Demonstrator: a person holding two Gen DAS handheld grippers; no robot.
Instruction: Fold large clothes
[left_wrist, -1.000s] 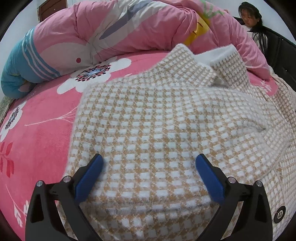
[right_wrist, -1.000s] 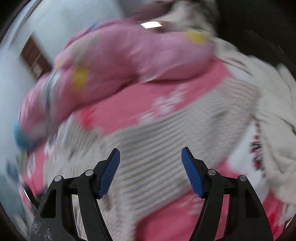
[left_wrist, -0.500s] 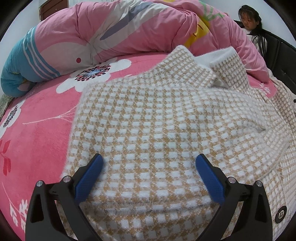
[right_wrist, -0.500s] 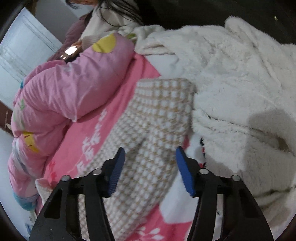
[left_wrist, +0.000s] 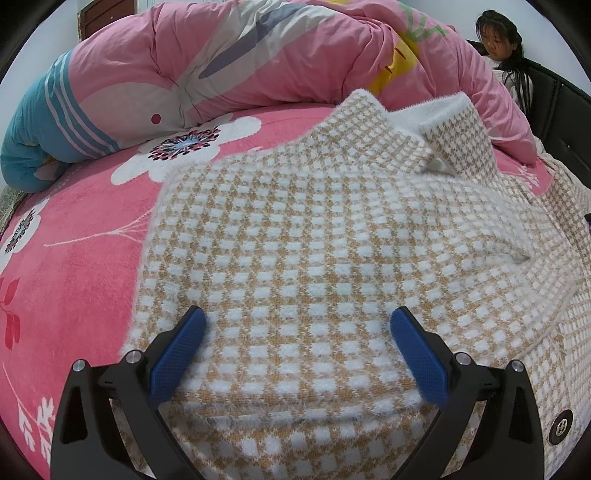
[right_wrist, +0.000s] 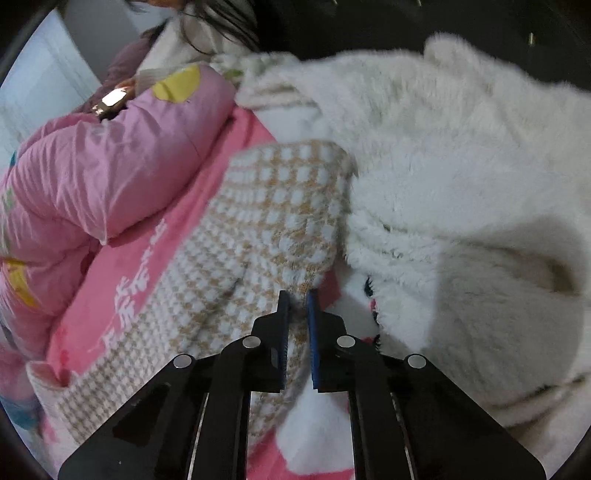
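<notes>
While left claw (left_wrist: 295, 336) gapes wide over one checked garment (left_wrist: 314, 240) — right claw (right_wrist: 297, 306) pinches its sleeve.

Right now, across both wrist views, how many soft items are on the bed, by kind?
Checked garment: 1
Pink quilt: 1
White fleece: 1
Pink bedspread: 1
Total: 4
The right hand-held gripper is shut on the garment's sleeve; the left hand-held gripper is open.

sweater (left_wrist: 295, 229) on bedspread (left_wrist: 74, 258), quilt (left_wrist: 221, 66) behind
</notes>
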